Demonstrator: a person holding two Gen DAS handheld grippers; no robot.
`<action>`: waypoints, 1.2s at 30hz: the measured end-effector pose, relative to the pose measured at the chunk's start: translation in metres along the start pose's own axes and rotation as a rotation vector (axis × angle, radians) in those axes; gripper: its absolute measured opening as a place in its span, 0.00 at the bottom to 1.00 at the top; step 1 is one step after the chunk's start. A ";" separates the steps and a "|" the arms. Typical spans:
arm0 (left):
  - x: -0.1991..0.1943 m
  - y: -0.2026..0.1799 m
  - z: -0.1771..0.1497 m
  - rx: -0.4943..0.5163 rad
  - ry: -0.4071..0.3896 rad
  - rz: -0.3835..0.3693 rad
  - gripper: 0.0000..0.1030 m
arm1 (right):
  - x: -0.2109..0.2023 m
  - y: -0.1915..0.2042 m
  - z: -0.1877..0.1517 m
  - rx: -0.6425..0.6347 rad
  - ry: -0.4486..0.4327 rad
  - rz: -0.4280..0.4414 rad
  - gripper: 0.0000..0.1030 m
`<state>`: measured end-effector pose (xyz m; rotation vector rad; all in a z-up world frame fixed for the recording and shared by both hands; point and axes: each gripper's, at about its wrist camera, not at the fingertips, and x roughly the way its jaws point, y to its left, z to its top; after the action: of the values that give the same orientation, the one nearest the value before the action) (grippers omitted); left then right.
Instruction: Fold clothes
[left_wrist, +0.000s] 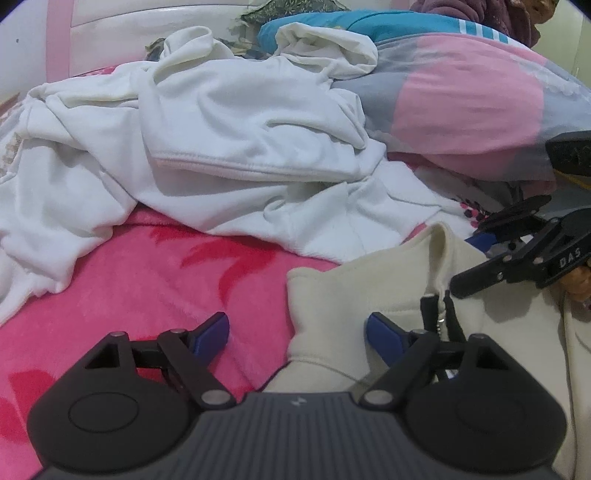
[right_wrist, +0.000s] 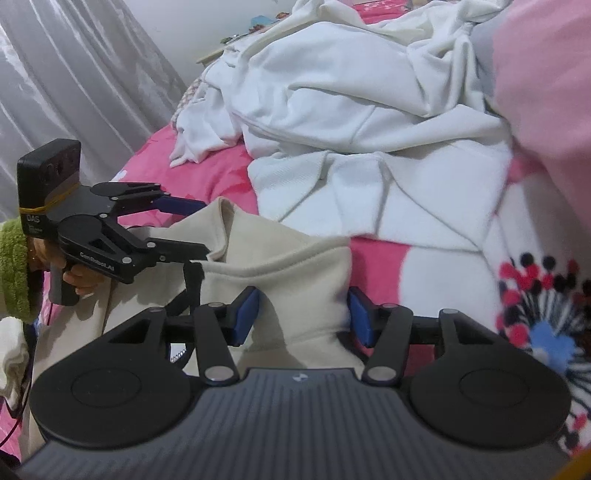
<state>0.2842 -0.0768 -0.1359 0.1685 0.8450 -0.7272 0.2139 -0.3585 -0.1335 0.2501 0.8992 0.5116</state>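
A cream garment (left_wrist: 351, 291) with a black drawstring lies on the pink blanket at the near right. In the left wrist view my left gripper (left_wrist: 299, 332) stands open around its raised corner. The left blue pad is clear of the cloth and the right pad is at its edge. In the right wrist view my right gripper (right_wrist: 303, 317) straddles another fold of the cream garment (right_wrist: 295, 280). Its pads sit at the fold's sides without pinching it. The left gripper (right_wrist: 203, 229) also shows there, astride the collar fold. The right gripper (left_wrist: 467, 258) shows at the right edge of the left wrist view.
A heap of white clothes (left_wrist: 221, 129) lies across the pink blanket (left_wrist: 129, 288) beyond the cream garment. A pink and grey quilt (left_wrist: 480, 103) bulks up at the right. A grey curtain (right_wrist: 74, 81) hangs at the left. A hand in a green sleeve (right_wrist: 14, 266) holds the left gripper.
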 end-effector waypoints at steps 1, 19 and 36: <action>0.000 -0.001 0.000 -0.001 -0.005 -0.005 0.70 | 0.002 0.000 0.001 -0.001 0.001 -0.001 0.49; -0.059 -0.038 0.004 0.001 -0.171 0.033 0.13 | -0.043 0.060 0.000 -0.144 -0.118 -0.095 0.12; -0.218 -0.100 -0.050 0.044 -0.276 -0.036 0.10 | -0.133 0.193 -0.044 -0.311 -0.173 -0.078 0.12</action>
<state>0.0928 -0.0182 0.0043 0.0892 0.5706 -0.7829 0.0487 -0.2632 0.0103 -0.0242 0.6477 0.5412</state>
